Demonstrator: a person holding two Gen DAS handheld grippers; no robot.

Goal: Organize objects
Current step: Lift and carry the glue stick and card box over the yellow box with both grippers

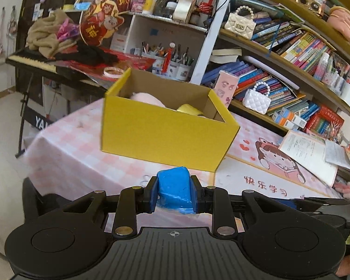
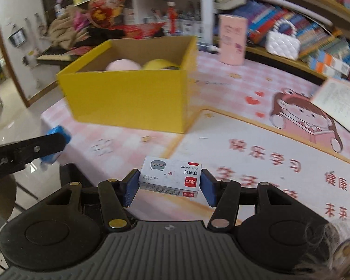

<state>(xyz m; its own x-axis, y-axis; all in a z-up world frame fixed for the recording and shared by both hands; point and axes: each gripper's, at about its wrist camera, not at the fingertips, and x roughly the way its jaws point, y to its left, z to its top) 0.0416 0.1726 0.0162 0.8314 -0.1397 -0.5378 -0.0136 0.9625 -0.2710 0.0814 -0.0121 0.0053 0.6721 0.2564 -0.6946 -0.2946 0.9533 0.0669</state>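
Left gripper (image 1: pixel 174 192) clamps blue block (image 1: pixel 173 186), short of yellow box (image 1: pixel 161 135) | right gripper (image 2: pixel 169 186) brackets staple box (image 2: pixel 170 180); contact unclear | release early and your block misses the box.

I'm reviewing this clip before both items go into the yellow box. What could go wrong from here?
The soft blue packet bulges above the left gripper pads and may squeeze out on the way.

The white staple box sits between the right gripper pads with gaps visible; it may not be clamped yet.

The yellow cardboard box already holds pink and yellow items, so space is limited.
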